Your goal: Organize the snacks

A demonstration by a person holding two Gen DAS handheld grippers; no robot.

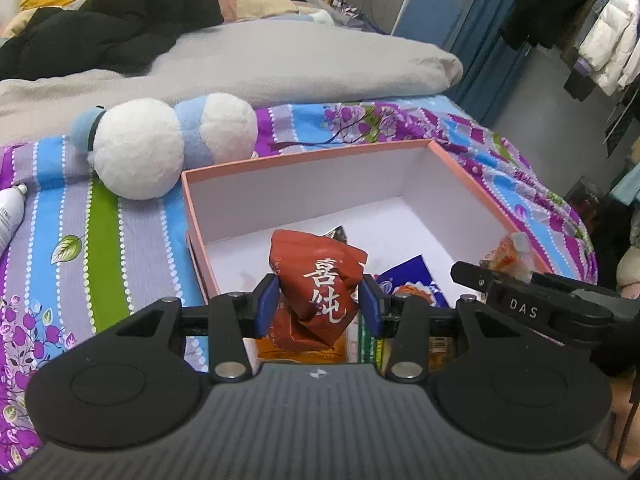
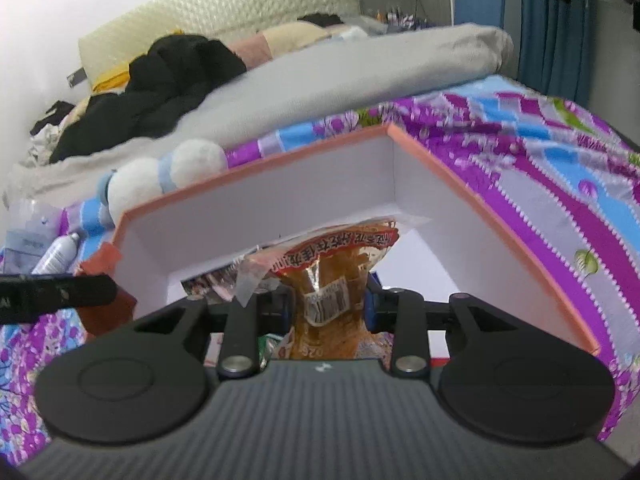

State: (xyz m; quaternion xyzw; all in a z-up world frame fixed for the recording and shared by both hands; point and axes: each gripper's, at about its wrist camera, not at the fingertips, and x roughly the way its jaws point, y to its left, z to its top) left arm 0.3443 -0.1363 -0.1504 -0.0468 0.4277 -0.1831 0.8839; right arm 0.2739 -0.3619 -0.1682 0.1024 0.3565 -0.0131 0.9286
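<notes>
Bedroom clutter surrounds a bed covered with a striped, flowered sheet (image 1: 120, 248), which serves as the work surface. Nearest, the left gripper (image 1: 318, 304) is clenched on one red snack packet (image 1: 318, 288); its two blue pads press the packet from both sides, and it hangs over the near part of the pink box (image 1: 308, 152), so I judge it is carried there to be put inside. Just right of it, the right gripper (image 2: 326, 306) has one orange snack bag (image 2: 332, 280) between its jaws, over the near right side of the same box (image 2: 256, 172); the bag bulges above the pads, but whether they squeeze it now I cannot tell, because it hides the contact. The box is open on top, probably so that packets can go in from above. Under the grippers some packets already lie in it: I count one blue packet (image 1: 412, 280), while the others are too hidden to count. Further, left of the box, one blue and white plush toy (image 1: 168, 140) lies against its far left corner, and one white spray bottle (image 1: 12, 212) lies at the far left. Beyond, one grey blanket (image 1: 280, 56) and black clothing (image 1: 112, 24) cover the rest of the bed.
</notes>
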